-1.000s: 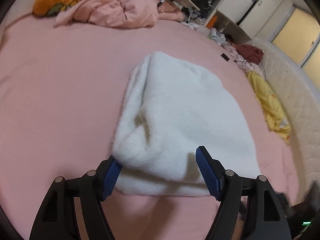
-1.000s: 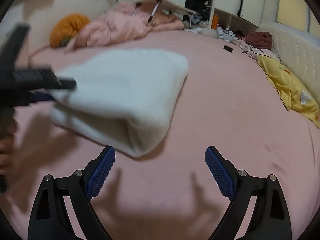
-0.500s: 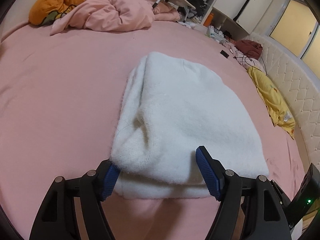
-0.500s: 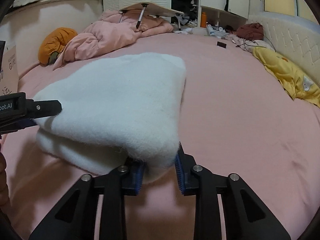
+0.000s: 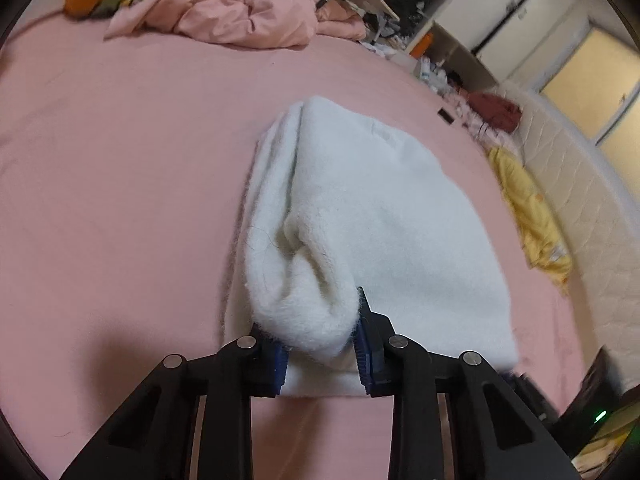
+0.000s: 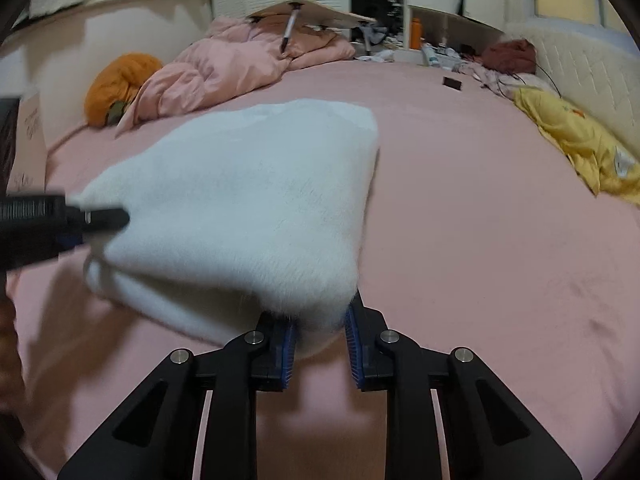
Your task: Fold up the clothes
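bed [image 5: 120, 160]: pink sheet, fills most of both views — the landmark for everything below
white garment [image 5: 360, 208]: fluffy, folded in layers, lies mid-bed; near edge bunched and lifted off the bed at both near corners
duvet [image 5: 232, 12]: pink, crumpled heap at the far edge of the bed
headboard [image 6: 580, 68]: cream, quilted, along the bed's right side
yellow cloth [image 6: 580, 148]: crumpled on the bed against the headboard
orange cushion [image 6: 120, 84]: far left corner of the bed, touching the duvet
lap table [image 6: 316, 12]: tilted on top of the duvet, legs showing
dark red cloth [image 6: 510, 54]: far right corner of the bed, beside the headboard
left gripper [image 5: 322, 350]: jaws have just been closing — now clenched on the garment's near left corner, blue pads pressed into a thick roll of fleece; in the right wrist view only its black tip shows at the garment's left edge
right gripper [image 6: 320, 344]: jaws just closed in too, grasping the garment's near right corner, fleece squeezed between the pads
small black object [image 6: 452, 82]: flat on the bed, far right; can't tell what it is
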`<action>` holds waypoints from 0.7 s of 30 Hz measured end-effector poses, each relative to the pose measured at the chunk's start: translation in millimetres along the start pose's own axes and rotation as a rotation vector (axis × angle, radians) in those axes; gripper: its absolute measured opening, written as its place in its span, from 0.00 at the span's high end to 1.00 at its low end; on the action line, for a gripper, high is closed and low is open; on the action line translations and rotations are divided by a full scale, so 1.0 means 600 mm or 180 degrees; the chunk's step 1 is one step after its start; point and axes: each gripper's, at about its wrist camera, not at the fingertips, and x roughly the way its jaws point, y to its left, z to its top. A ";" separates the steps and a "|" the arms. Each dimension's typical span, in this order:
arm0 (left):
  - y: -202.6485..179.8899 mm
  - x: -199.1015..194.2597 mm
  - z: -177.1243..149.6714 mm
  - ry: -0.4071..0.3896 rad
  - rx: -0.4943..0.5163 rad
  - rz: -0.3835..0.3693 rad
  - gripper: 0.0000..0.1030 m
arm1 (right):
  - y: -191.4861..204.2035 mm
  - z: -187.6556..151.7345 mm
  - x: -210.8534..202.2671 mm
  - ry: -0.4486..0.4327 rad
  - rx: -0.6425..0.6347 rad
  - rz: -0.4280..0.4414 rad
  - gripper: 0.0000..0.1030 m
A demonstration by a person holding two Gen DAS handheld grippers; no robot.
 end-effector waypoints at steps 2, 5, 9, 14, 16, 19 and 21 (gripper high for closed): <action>0.014 -0.013 0.009 -0.0055 -0.0170 -0.0157 0.68 | 0.008 -0.008 -0.019 0.0021 -0.0191 -0.0041 0.76; 0.044 -0.032 0.017 -0.0148 -0.0468 -0.0303 0.41 | 0.012 -0.024 -0.062 -0.0041 -0.0258 -0.0036 0.59; 0.071 -0.051 0.022 -0.0219 -0.0587 -0.0050 0.40 | 0.056 -0.027 -0.102 -0.0305 -0.0752 -0.0124 0.21; 0.084 -0.076 0.027 -0.0439 -0.0667 -0.0048 0.40 | 0.137 0.000 -0.096 -0.0639 -0.1373 -0.0062 0.21; 0.100 -0.086 0.031 -0.0516 -0.0743 -0.0088 0.40 | 0.164 0.007 -0.075 -0.0680 -0.1562 -0.0102 0.21; 0.125 -0.087 0.031 -0.0501 -0.0924 -0.0181 0.40 | 0.201 0.013 -0.024 -0.0551 -0.1891 -0.0270 0.22; 0.132 -0.082 0.030 -0.0461 -0.1005 -0.0240 0.40 | 0.212 0.016 0.002 -0.0500 -0.2087 -0.0417 0.22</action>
